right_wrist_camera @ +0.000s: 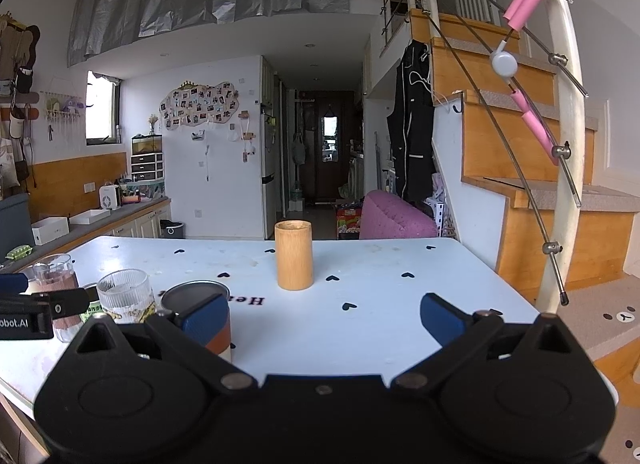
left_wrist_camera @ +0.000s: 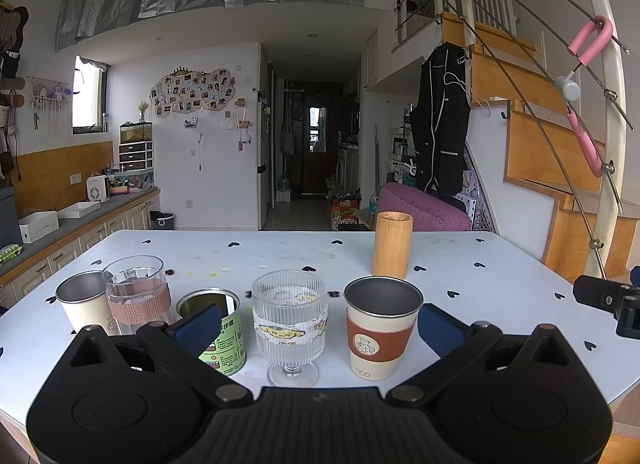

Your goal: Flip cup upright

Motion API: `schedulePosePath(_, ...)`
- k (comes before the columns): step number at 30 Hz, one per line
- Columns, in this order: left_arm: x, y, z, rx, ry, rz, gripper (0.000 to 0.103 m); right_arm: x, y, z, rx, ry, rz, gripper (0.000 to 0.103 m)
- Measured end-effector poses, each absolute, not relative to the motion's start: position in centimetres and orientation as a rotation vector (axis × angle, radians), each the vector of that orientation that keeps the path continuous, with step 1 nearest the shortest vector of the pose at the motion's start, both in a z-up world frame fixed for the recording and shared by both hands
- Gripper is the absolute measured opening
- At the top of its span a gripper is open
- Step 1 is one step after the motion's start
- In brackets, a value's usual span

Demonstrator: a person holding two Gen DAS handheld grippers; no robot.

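Observation:
A tall bamboo cup (left_wrist_camera: 392,245) (right_wrist_camera: 293,254) stands alone at mid-table, beyond both grippers; whether its top is mouth or base I cannot tell. Nearer stands a row of cups with mouths up: a steel cup with a brown band (left_wrist_camera: 382,330) (right_wrist_camera: 196,296), a ribbed goblet (left_wrist_camera: 290,318) (right_wrist_camera: 126,296), a green tin (left_wrist_camera: 218,330), a glass with a pink band (left_wrist_camera: 136,296) (right_wrist_camera: 56,284) and a white steel cup (left_wrist_camera: 82,300). My left gripper (left_wrist_camera: 320,328) is open just before the goblet and the brown-band cup. My right gripper (right_wrist_camera: 324,320) is open, holding nothing.
The white table (left_wrist_camera: 460,264) has black heart marks; its right edge runs close to a wooden staircase with a railing post (right_wrist_camera: 564,168). A purple seat (right_wrist_camera: 396,220) stands behind the far edge. A counter (left_wrist_camera: 72,220) runs along the left.

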State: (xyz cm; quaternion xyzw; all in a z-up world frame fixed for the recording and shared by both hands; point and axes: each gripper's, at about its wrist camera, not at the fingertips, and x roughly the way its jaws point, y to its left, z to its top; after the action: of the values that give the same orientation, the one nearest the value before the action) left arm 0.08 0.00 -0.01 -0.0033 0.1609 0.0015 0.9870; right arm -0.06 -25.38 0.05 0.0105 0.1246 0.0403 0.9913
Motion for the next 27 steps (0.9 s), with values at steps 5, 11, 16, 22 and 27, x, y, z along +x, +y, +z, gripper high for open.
schedulePosePath(5,0.07,0.01,0.00,-0.007,0.324,0.003,0.103,-0.05,-25.41,0.04,0.020,0.250,0.080,0.103)
schedulePosePath(11,0.10,0.05,-0.01,-0.006,0.324,0.003,0.103,-0.10,-25.22,-0.03,0.016,0.250,0.084,0.103)
schedulePosePath(16,0.08,0.01,0.00,-0.007,0.325,0.003,0.103,-0.08,-25.19,-0.03,0.017,0.248,0.085,0.103)
schedulePosePath(22,0.09,0.01,0.00,-0.006,0.325,0.004,0.103,-0.04,-25.23,0.00,0.018,0.246,0.088,0.103)
schedulePosePath(27,0.08,0.02,0.01,-0.006,0.324,0.002,0.103,-0.11,-25.28,0.05,0.020,0.247,0.089,0.103)
